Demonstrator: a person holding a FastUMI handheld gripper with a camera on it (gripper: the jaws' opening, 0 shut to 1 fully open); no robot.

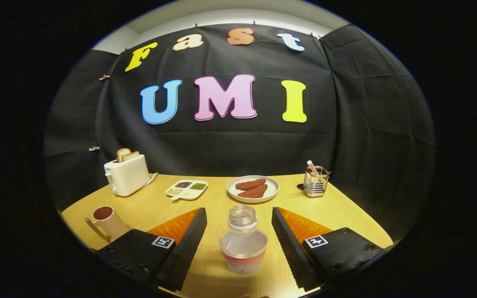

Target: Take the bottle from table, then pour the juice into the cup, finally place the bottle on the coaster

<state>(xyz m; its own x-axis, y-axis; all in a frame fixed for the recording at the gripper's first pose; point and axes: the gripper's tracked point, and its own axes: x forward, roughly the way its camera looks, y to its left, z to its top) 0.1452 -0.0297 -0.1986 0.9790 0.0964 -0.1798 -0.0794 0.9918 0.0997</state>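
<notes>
A clear plastic bottle (243, 244) with no cap and a red label band stands upright on the wooden table (346, 211). It sits between my two fingers, with a gap on each side. My gripper (239, 229) is open around it and touches it nowhere. A cream cup (108, 222) with a handle and a dark red inside stands to the left, just beyond the left finger (189, 244).
Beyond the bottle lie a plate of reddish meat pieces (253, 188) and a divided dish of grains (186, 189). A white toaster (127, 174) with bread stands at the back left, a wire holder (316, 181) at the back right.
</notes>
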